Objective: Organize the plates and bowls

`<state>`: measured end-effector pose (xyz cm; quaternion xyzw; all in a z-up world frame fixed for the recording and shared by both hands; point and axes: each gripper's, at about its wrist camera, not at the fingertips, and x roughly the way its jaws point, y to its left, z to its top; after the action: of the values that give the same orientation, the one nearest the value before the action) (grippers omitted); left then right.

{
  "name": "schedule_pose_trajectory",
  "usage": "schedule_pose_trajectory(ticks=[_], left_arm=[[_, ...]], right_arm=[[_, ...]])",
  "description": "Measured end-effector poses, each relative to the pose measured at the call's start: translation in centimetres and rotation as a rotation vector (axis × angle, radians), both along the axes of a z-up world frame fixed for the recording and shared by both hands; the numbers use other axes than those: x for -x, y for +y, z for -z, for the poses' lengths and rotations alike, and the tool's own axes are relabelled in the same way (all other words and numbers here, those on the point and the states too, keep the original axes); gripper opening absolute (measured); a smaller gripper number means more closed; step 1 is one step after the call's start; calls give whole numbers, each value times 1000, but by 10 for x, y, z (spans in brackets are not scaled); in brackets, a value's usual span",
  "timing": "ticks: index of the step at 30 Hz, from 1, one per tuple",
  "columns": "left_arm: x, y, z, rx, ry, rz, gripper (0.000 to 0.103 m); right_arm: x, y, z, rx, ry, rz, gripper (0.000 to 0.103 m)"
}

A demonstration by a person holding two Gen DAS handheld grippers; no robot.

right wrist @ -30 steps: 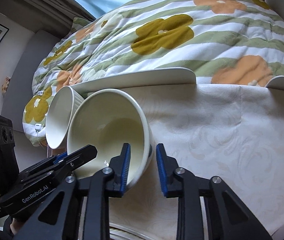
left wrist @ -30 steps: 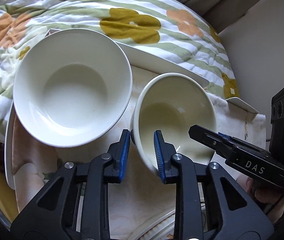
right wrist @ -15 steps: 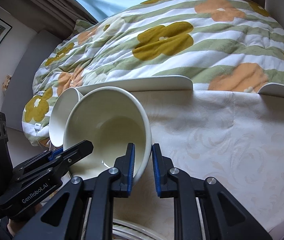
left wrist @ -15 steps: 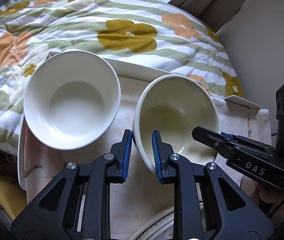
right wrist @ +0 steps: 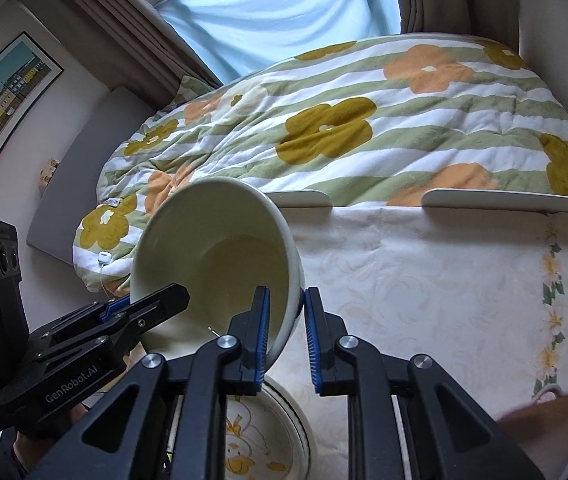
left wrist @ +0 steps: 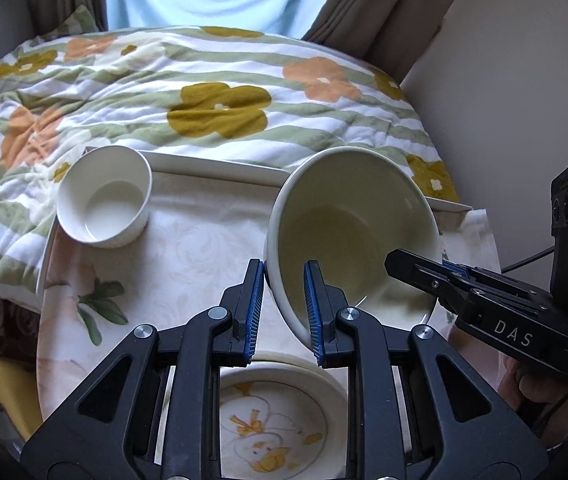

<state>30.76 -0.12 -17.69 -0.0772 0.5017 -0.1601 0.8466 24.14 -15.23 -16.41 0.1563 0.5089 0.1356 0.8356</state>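
Two grippers, apparently lettered "DAS" (left wrist: 512, 334) and "GenRobot.AI" (right wrist: 70, 386), clamp the cream bowl (left wrist: 348, 224).

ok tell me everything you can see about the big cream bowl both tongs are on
The big cream bowl is plain, glossy, ceramic-looking, deep and round, and empty. It is tilted with its opening toward the cameras, apparently lifted above the tablecloth. The left tongs pinch its rim on one side, the right tongs on the other. A duck-patterned plate lies below.
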Motion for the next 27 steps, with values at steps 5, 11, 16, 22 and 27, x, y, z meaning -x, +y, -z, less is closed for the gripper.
schedule_pose_trajectory(ticks=[5, 11, 16, 22, 27], left_arm=[[48, -54, -29, -5, -43, 14, 18], [100, -122, -41, 3, -62, 56, 18], [126, -174, -25, 4, -14, 118, 18], [136, -216, 13, -34, 85, 202, 18], [139, -235, 45, -122, 137, 271, 18]], right_arm=[[43, -44, -22, 1, -34, 4, 16], [92, -108, -34, 23, -58, 26, 16], [129, -155, -25, 58, -25, 66, 16], [152, -187, 3, 69, 62, 126, 16], [157, -194, 30, 63, 122, 160, 16]])
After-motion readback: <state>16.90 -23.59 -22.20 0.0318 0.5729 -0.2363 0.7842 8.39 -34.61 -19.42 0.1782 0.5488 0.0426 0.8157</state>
